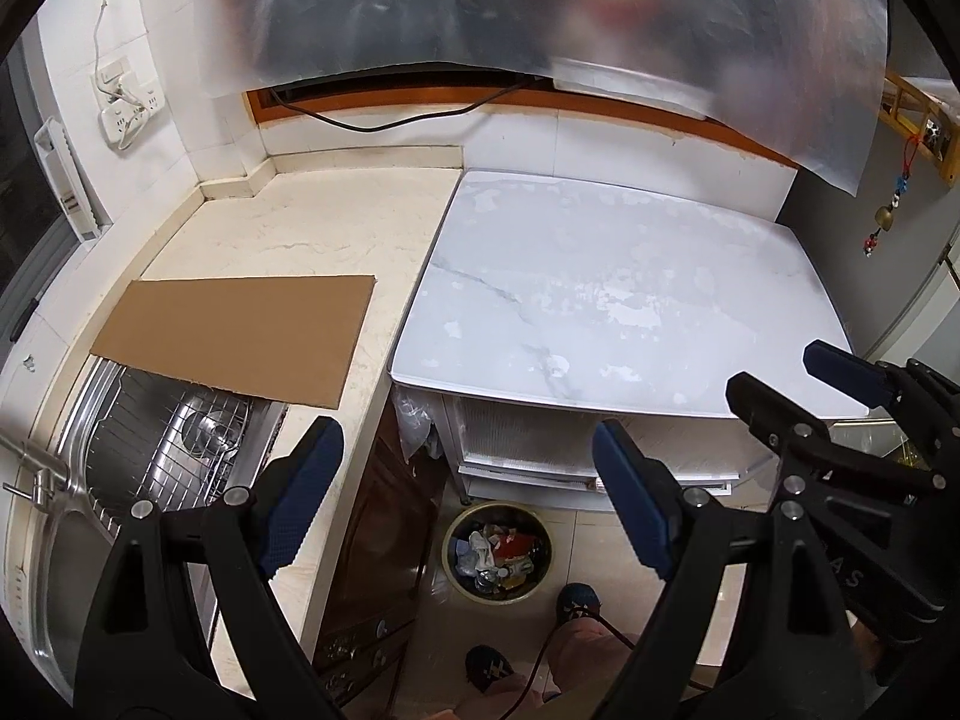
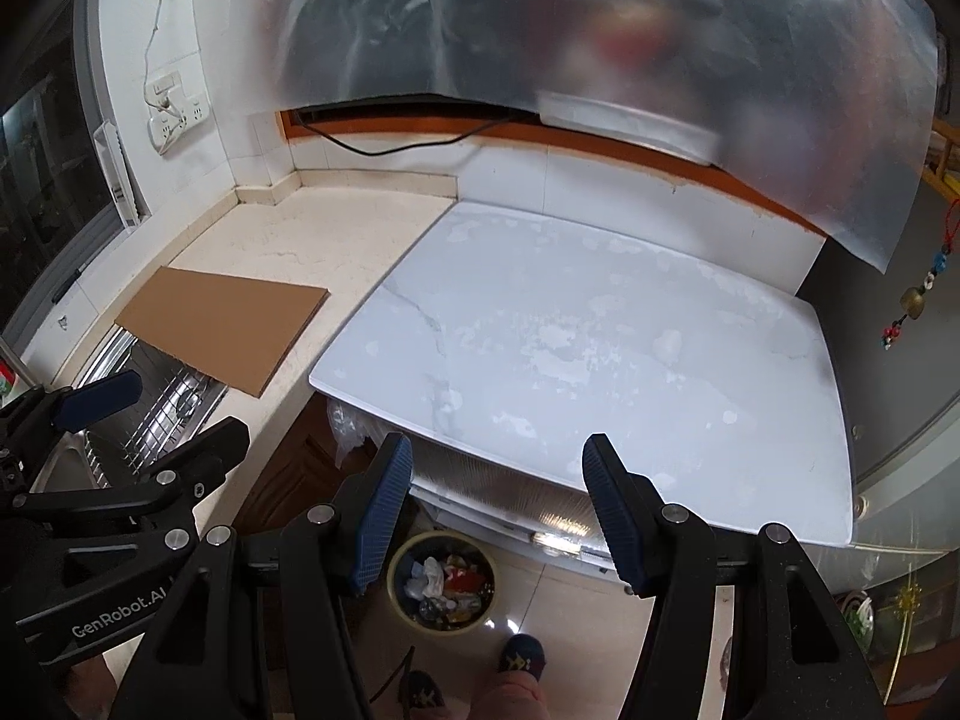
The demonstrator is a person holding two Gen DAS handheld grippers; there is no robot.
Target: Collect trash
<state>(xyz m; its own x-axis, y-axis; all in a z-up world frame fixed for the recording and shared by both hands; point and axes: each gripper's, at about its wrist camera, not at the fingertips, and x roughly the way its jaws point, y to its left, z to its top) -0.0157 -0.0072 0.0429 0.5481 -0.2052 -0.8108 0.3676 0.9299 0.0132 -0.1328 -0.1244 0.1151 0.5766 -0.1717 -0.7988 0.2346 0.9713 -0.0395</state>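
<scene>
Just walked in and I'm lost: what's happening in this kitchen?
A person holds a tool in each hand above the counter. The left tool and right tool are both open and hold nothing. The white table shows no loose items; a cardboard sheet lies partly over the sink. The bin on the floor already holds trash.
</scene>
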